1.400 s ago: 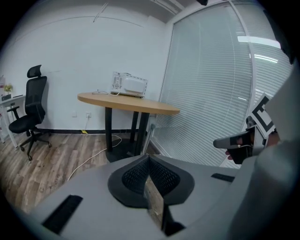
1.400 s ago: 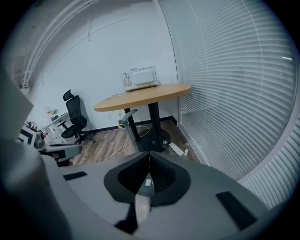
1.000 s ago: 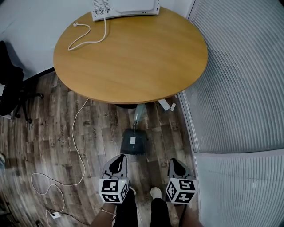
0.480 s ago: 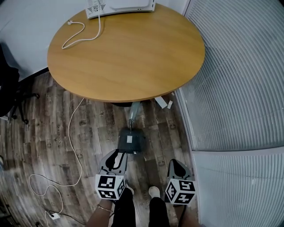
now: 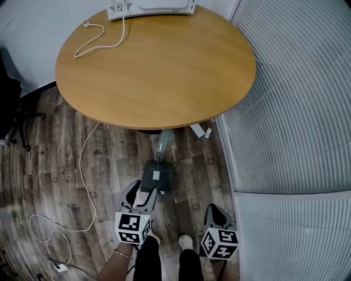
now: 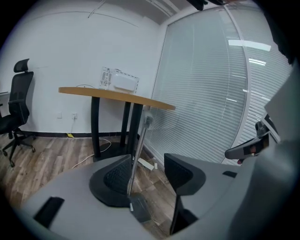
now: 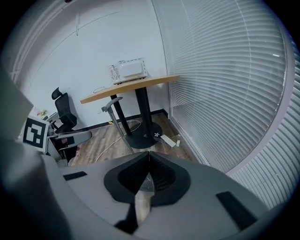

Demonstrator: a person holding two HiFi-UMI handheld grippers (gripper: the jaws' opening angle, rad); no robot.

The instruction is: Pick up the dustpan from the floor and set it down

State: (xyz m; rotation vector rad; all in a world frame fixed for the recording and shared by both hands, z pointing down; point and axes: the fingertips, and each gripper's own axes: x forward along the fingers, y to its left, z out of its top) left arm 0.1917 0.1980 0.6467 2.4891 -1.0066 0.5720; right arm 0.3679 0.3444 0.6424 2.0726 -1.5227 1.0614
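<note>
Lining up my left tool [image 5: 142, 192] on the dustpan [image 5: 157, 176].
Its jaws have just been spreading beside the dustpan to grasp it, nothing between them yet; my right tool [image 5: 216, 212] is hanging clenched, empty.

Dark grey dustpan [image 5: 157, 176] with a small white label sits on the wood floor [image 5: 66, 164], its long pale handle [image 5: 163, 141] rising upright beside the table [image 5: 153, 66] edge.

- A round wooden table [image 5: 159, 66] is standing on the plank floor [image 5: 49, 142].
- A white appliance [image 5: 151, 6] is sitting at its far edge, its white cord [image 5: 96, 38] lying looped on the tabletop.
- Another white cable [image 5: 81, 167] is trailing across the floor.
- A black office chair [image 6: 16, 112] is standing near the wall.
- Slatted blinds [image 5: 296, 99] are covering the glass.
</note>
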